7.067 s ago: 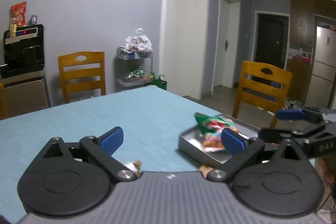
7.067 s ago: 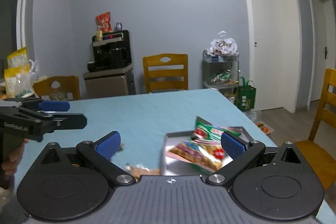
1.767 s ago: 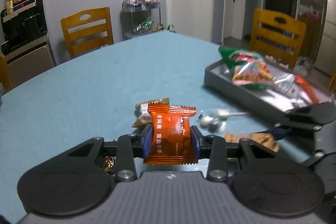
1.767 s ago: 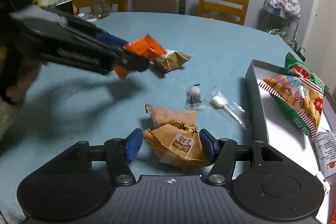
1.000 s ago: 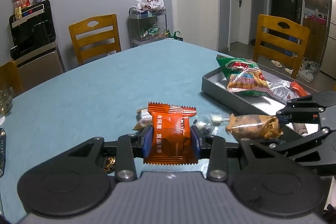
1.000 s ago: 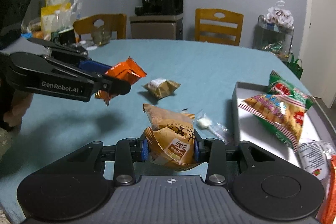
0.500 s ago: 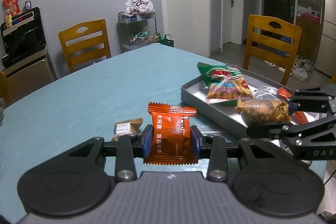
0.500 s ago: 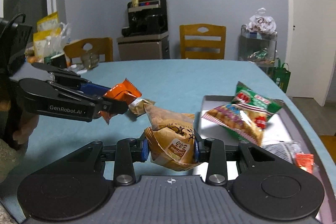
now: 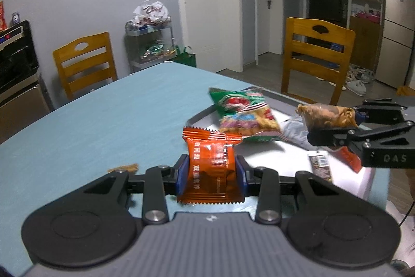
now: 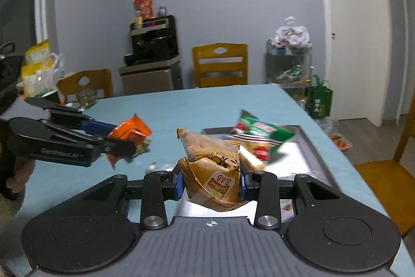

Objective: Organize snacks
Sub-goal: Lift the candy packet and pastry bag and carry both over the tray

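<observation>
My left gripper (image 9: 210, 175) is shut on an orange snack packet (image 9: 211, 168), held above the blue table near the grey tray's (image 9: 345, 181) near corner. In the right wrist view that packet (image 10: 129, 133) hangs at the left. My right gripper (image 10: 210, 184) is shut on a brown snack bag (image 10: 211, 173), held over the tray (image 10: 308, 149). From the left wrist view the brown bag (image 9: 326, 116) hovers above the tray at the right. A green crackers bag (image 9: 243, 113) lies in the tray with other packets.
A small tan packet (image 9: 124, 168) lies on the blue table (image 9: 103, 121) left of my left gripper. Wooden chairs (image 9: 316, 56) stand around the table. A hand (image 10: 18, 173) holds the left gripper's handle. A clear wrapped sweet (image 10: 155, 166) lies on the table.
Both grippers have moved across the table toward the tray with their packets and risen a little. The brown bag now hangs over the tray.
</observation>
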The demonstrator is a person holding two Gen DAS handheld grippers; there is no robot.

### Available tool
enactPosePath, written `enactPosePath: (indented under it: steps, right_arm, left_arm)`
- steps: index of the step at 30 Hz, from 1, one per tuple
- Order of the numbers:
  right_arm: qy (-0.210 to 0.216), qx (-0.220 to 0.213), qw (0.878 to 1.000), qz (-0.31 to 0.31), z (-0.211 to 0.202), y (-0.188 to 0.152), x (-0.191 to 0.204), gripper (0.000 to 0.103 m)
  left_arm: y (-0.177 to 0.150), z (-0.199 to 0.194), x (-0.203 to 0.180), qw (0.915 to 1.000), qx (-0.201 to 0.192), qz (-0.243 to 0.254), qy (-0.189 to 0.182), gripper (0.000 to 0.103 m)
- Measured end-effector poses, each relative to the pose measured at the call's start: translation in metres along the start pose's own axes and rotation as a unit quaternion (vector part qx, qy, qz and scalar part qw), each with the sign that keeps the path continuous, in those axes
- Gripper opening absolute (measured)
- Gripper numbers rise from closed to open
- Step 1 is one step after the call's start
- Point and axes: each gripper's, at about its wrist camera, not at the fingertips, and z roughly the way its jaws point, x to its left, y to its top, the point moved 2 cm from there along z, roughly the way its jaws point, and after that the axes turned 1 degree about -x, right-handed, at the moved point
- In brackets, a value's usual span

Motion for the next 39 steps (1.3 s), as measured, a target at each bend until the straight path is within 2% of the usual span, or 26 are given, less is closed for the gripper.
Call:
enactPosePath:
  steps: [8, 14, 18, 24, 28, 34, 39]
  right_arm:
    - [-0.038, -0.013, 0.999, 0.029, -0.019, -0.009, -0.043, 0.039]
    - [-0.047, -0.009, 0.998, 0.041, -0.023, -0.018, -0.057, 0.039]
    - [-0.041, -0.001, 0.998, 0.039, -0.022, -0.023, -0.057, 0.039]
    - [-0.030, 0.017, 0.999, 0.032, -0.015, -0.029, -0.053, 0.039]
    - [-0.026, 0.032, 0.999, 0.009, -0.011, -0.035, -0.046, 0.039]
    - [-0.013, 0.046, 0.999, 0.000, -0.008, -0.039, -0.042, 0.039]
    - [-0.020, 0.060, 0.998, -0.002, -0.002, -0.044, -0.041, 0.039]
  left_arm:
    - [0.012, 0.015, -0.038, 0.9990, 0.003, 0.019, -0.040, 0.035]
    - [0.013, 0.031, -0.065, 0.9972, 0.018, 0.033, -0.066, 0.035]
    - [0.014, 0.042, -0.077, 0.9958, 0.026, 0.034, -0.080, 0.035]
    - [0.011, 0.069, -0.083, 0.9936, 0.053, 0.010, -0.099, 0.035]
    - [0.005, 0.077, -0.092, 0.9913, 0.065, 0.020, -0.112, 0.035]
    - [-0.001, 0.087, -0.098, 0.9909, 0.076, 0.030, -0.107, 0.035]
    - [-0.005, 0.090, -0.097, 0.9902, 0.084, 0.029, -0.107, 0.035]
